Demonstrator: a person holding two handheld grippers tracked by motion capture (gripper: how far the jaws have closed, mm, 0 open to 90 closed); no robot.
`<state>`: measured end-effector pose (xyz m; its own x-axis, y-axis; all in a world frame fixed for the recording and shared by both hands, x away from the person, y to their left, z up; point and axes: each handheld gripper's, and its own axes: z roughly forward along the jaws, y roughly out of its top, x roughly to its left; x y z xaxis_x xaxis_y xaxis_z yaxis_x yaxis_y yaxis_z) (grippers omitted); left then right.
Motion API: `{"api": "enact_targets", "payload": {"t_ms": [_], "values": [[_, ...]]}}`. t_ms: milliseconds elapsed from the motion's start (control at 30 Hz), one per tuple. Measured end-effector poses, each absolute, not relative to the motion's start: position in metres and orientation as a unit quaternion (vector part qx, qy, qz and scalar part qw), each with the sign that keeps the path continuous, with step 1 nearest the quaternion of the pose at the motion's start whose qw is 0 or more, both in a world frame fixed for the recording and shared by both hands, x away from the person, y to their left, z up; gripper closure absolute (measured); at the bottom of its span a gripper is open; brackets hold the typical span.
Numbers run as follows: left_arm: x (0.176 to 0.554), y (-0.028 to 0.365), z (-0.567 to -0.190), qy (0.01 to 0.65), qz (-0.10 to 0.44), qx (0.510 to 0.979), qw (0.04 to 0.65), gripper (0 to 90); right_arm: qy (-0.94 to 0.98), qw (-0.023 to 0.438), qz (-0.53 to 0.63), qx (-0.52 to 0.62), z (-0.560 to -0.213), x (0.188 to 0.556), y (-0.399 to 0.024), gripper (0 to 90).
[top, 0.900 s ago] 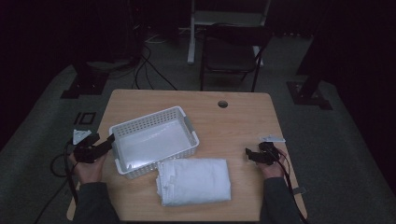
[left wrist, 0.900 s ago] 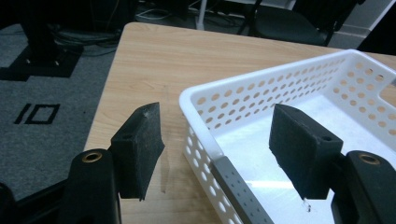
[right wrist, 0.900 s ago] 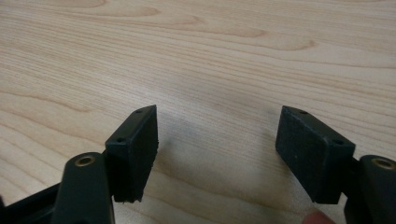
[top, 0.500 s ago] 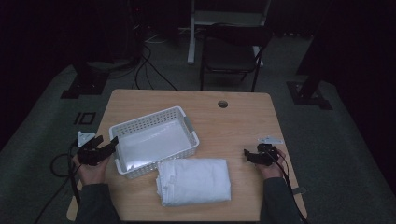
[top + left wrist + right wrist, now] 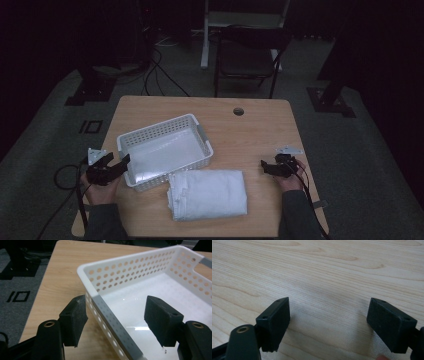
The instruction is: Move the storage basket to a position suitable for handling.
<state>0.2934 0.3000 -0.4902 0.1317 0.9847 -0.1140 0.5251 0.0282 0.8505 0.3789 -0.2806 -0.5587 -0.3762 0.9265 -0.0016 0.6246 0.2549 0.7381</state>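
1. In my left gripper view, the white basket runs off the right and bottom edges, so its far end is cut off.
2. In the high view, my forearms leave the bottom edge.
3. The folded white towel hides the table beneath it.

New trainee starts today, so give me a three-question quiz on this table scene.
1. True or false: the left gripper has its jaws astride the basket wall.
2. What lies just in front of the basket, nearer the person? A) towel B) bottle C) plate
3. Fill in: the right gripper has bare ____ between its open jaws.

Key: 1 true; 2 A, the folded white towel; 3 table.
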Motion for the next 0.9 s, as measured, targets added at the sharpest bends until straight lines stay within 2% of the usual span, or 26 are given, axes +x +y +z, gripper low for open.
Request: {"api": "enact_targets", "payload": {"t_ms": [633, 900], "values": [[0.274, 0.286, -0.501, 0.594, 0.264, 0.652, 0.391, 34.2, 0.764, 0.222, 0.332, 0.508, -0.559, 0.38, -0.281, 14.0], [0.275, 0.28, -0.505, 0.595, 0.261, 0.66, 0.377, 38.6, 0.765, 0.221, 0.332, 0.507, -0.559, 0.381, -0.282, 14.1]]}}
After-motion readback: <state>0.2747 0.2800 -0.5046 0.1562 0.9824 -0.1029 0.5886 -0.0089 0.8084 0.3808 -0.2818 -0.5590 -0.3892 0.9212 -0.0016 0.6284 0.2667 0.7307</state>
